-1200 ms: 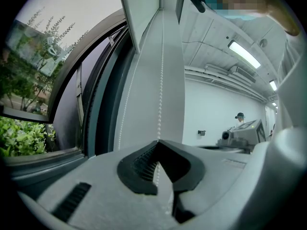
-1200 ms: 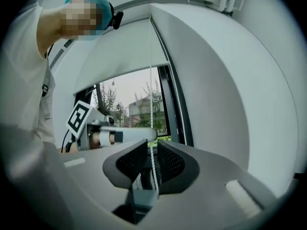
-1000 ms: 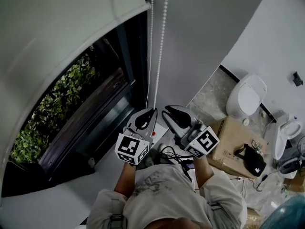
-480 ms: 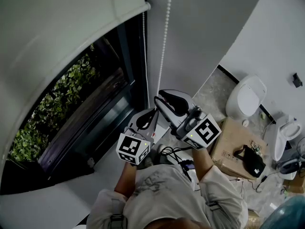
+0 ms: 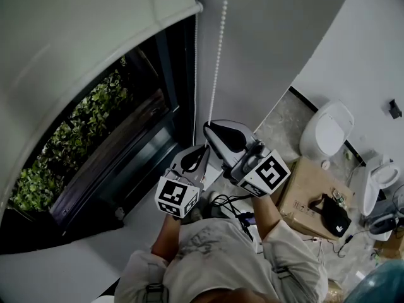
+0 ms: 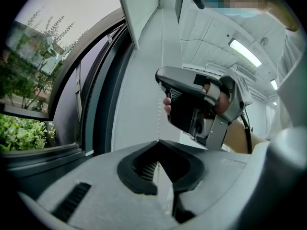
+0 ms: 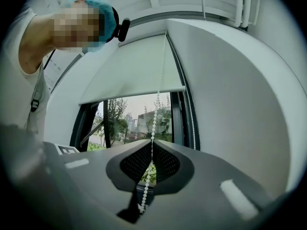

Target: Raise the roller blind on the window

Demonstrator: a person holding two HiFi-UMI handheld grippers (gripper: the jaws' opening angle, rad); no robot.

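From my head, the roller blind [image 5: 95, 36] covers the upper window [image 5: 107, 137], its bead chain [image 5: 216, 62] hanging beside it; the left gripper view shows my left gripper [image 6: 157, 142] pinched shut on one strand; the right gripper view shows my right gripper [image 7: 151, 143] clamped on the other.

It looked like an unfinished bathroom (or a storeroom): right of the right gripper's [image 5: 208, 129] fingers [image 5: 228, 136], a white toilet [image 5: 326, 131] and a second toilet [image 5: 379, 170] stood on the stone floor [image 5: 281, 122] by a cardboard box [image 5: 304, 188].

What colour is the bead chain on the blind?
The bead chain is white; the right gripper view shows it best.
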